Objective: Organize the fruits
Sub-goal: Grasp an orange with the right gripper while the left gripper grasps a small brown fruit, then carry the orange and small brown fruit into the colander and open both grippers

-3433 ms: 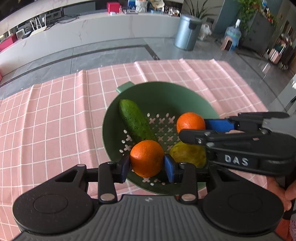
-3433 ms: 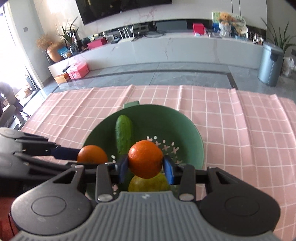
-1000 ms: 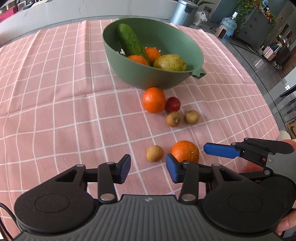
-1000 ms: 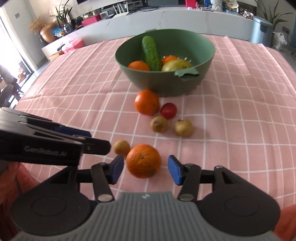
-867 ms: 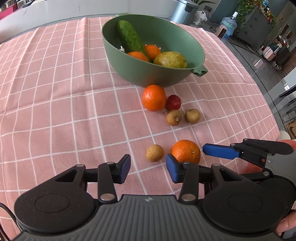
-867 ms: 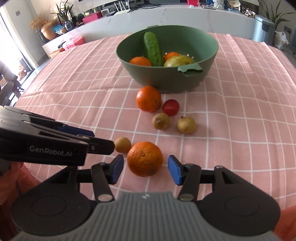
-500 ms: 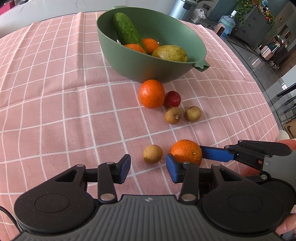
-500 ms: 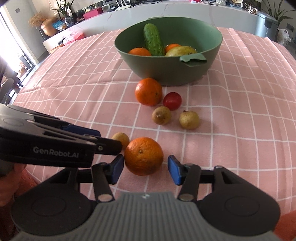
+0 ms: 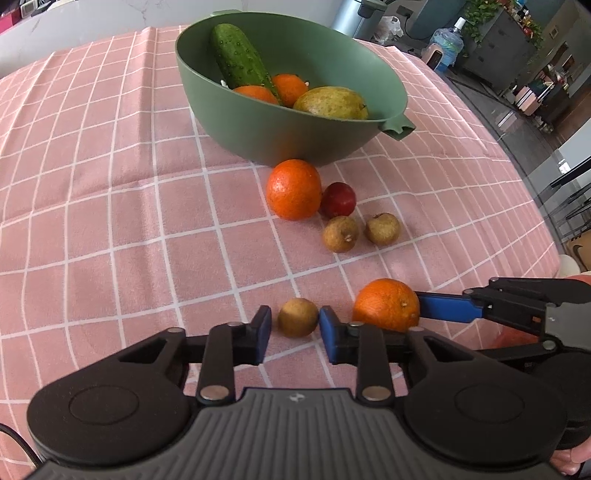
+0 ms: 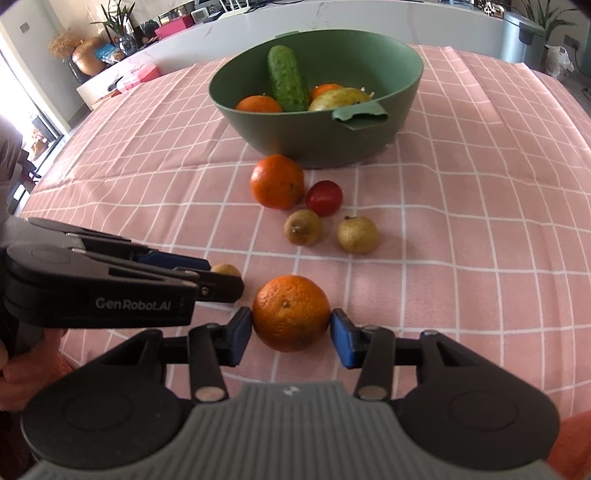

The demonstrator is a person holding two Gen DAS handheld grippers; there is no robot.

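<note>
My left gripper (image 9: 294,329) sits apart around a small brown fruit (image 9: 297,317); only my right view shows my right gripper (image 10: 291,333) touching the orange (image 10: 291,312) on pink cloth (image 10: 461,240)

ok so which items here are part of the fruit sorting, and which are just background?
Job:
green colander bowl
near orange, between right gripper fingers
small brown fruit, between left gripper fingers
far orange
red fruit

Background:
checked tablecloth
trash bin
water jug

Black left claw (image 9: 293,334) and right claw (image 10: 291,336) carry blue pads, silver screws, ribbed grey bodies, possibly orange sleeves.
</note>
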